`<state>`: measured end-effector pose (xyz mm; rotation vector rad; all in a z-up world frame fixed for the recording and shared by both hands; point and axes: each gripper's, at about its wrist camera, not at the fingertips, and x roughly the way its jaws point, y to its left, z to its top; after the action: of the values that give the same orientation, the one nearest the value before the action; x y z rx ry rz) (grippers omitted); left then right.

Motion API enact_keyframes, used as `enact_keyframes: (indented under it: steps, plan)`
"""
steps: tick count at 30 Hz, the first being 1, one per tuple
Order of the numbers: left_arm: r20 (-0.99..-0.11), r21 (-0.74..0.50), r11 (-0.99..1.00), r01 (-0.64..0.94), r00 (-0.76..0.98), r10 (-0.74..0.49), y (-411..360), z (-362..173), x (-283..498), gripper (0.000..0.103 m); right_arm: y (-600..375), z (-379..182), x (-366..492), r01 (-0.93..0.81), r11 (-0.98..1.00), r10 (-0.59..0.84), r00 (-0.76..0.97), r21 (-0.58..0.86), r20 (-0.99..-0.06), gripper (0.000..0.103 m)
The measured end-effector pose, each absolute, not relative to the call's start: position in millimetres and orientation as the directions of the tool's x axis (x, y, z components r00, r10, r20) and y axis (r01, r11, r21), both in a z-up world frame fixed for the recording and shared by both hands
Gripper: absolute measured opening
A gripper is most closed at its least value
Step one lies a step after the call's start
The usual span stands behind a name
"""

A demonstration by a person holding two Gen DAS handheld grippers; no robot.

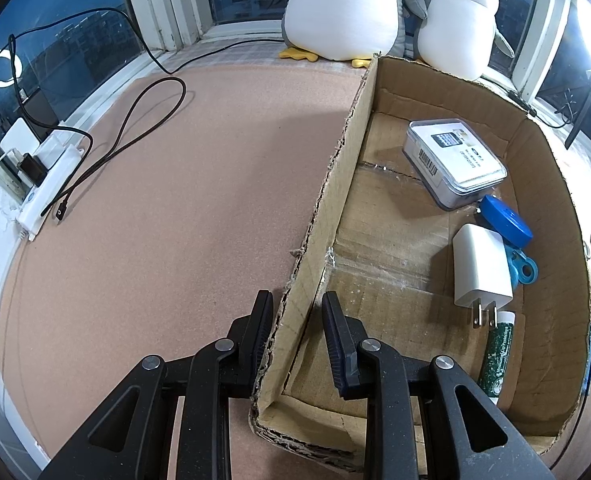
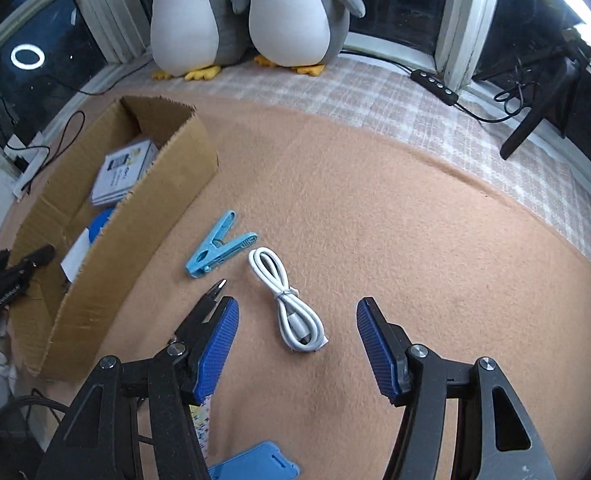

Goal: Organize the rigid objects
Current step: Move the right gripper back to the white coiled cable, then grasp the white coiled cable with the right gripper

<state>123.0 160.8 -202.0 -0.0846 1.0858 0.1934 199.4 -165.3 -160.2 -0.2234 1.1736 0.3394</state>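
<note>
A cardboard box (image 1: pixel 337 184) (image 2: pixel 135 216) lies on the pinkish mat. My left gripper (image 1: pixel 297 308) straddles the box's left wall near its front corner, jaws slightly apart on either side of the wall. Inside the box are a clear case (image 1: pixel 453 160), a white charger (image 1: pixel 480 266), a blue oval object (image 1: pixel 505 220), a light blue clip (image 1: pixel 521 270) and a green tube (image 1: pixel 495 354). My right gripper (image 2: pixel 297 312) is open above a coiled white cable (image 2: pixel 287 300). A light blue clothespin (image 2: pixel 217 248) and black pliers (image 2: pixel 205 312) lie beside the left finger.
Two plush penguins (image 1: pixel 347 8) (image 2: pixel 251 12) sit at the back by the window. A white power strip (image 1: pixel 49 186) with cables lies at the left edge. A blue flat object (image 2: pixel 255 466) lies under the right gripper. A black inline switch (image 2: pixel 435 82) lies at the back right.
</note>
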Motion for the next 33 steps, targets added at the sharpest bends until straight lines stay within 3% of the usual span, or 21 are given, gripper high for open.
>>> enact_keyframes:
  steps: [10, 16, 22, 33]
  plan:
    - [-0.886, 0.027, 0.979, -0.204, 0.449, 0.118, 161.1, -201.8, 123.2, 0.028, -154.6, -182.6, 209.1, -0.425, 0.904, 0.096, 0.323, -0.054, -0.942, 0.054]
    - [-0.886, 0.026, 0.979, -0.203, 0.449, 0.117, 161.2, -201.8, 123.4, 0.028, -148.9, -191.4, 213.8, -0.433, 0.898, 0.069, 0.310, -0.076, -0.948, 0.034]
    - [-0.886, 0.027, 0.979, -0.203, 0.449, 0.117, 160.7, -201.9, 123.4, 0.028, -150.3, -190.5, 215.3, -0.417, 0.907, 0.077, 0.307, -0.061, -0.948, 0.022]
    - [-0.885, 0.025, 0.979, -0.204, 0.450, 0.117, 160.5, -202.1, 123.4, 0.028, -161.2, -187.7, 212.3, -0.336, 0.942, 0.112, 0.310, 0.002, -0.944, 0.020]
